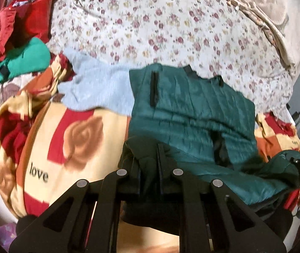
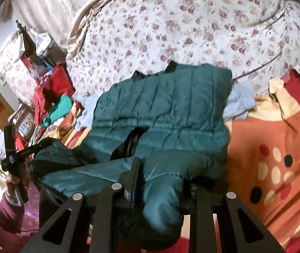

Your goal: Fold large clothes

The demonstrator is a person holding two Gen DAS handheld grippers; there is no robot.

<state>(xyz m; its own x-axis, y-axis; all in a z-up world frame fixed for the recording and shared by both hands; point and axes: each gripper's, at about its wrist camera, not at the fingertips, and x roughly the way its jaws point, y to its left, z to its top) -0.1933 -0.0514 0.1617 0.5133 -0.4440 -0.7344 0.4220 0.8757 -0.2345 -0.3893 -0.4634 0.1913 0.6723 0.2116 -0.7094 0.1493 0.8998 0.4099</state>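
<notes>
Nearest me, the left gripper (image 1: 147,164) was clamped on a dark fold of the green quilted jacket (image 1: 192,105), and the right gripper (image 2: 160,181) pinched its near hem bunched between its fingers. The jacket lay spread on the bed, over a rose-patterned blanket (image 1: 82,139) and a pale blue garment (image 1: 99,88). Beyond stretched the floral quilt (image 1: 150,25), with red clothes (image 1: 13,21) heaped far left.

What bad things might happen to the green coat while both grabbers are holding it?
1. The left gripper and right gripper each pinch only a thick bunch of the green coat, so the puffy fabric might slip out.
2. The light blue garment lies partly under the coat and could get dragged or folded in.
3. The blanket underneath looks lumpy, so the fold may come out crooked.
</notes>
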